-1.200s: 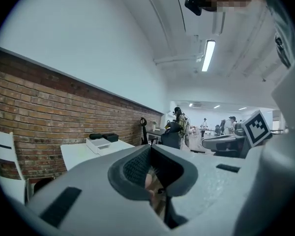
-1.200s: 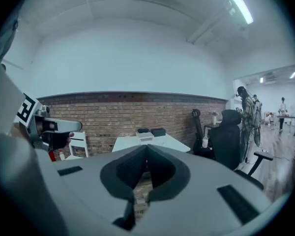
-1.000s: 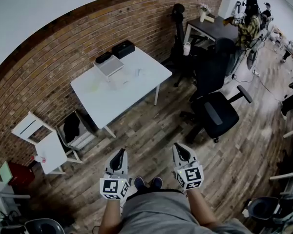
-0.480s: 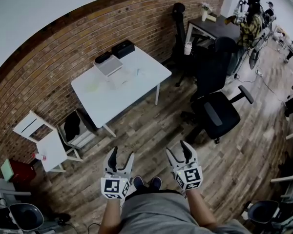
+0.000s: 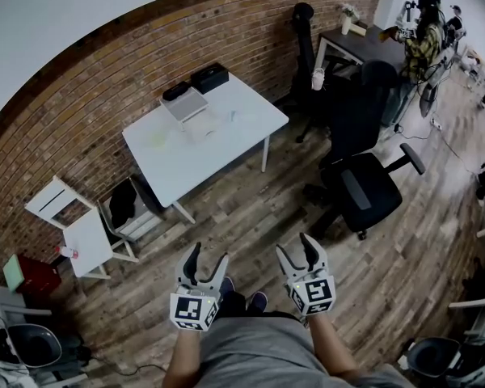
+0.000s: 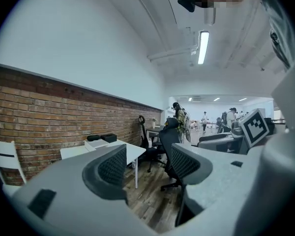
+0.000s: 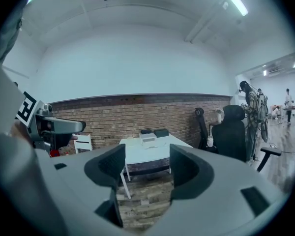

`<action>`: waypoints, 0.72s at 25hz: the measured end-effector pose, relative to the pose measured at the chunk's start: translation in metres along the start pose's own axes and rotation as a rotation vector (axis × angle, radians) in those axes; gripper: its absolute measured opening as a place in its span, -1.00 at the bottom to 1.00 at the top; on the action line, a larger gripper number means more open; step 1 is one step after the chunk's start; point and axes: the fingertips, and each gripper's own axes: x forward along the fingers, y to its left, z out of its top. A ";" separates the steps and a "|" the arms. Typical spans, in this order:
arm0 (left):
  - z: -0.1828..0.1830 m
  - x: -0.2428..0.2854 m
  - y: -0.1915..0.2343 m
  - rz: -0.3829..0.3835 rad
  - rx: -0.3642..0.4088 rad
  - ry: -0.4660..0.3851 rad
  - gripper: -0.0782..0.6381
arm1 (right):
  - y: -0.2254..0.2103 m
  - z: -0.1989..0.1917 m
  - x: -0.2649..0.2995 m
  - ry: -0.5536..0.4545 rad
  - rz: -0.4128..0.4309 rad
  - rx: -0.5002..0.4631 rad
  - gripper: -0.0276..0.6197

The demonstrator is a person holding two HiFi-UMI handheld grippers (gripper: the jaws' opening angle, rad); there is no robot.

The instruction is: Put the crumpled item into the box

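Wooden floor (image 5: 250, 208); left gripper (image 5: 209, 255) and right gripper (image 5: 294, 246) jaws just opened, empty

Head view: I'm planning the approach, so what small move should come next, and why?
Probably step forward toward the white table. The left gripper and right gripper have just been opening, with nothing between their jaws, and the table stands well beyond them across the wood floor.

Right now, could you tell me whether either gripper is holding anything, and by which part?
Nothing is held: the left gripper and right gripper have just been opening, with nothing between their fingers.
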 end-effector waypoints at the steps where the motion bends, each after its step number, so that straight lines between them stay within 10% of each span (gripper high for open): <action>1: 0.002 0.000 0.000 0.004 0.003 -0.005 -0.03 | 0.000 0.001 0.001 -0.002 0.002 -0.002 -0.04; 18: -0.001 0.052 0.026 -0.042 0.004 -0.035 -0.03 | -0.020 0.002 0.048 0.005 -0.012 -0.015 -0.10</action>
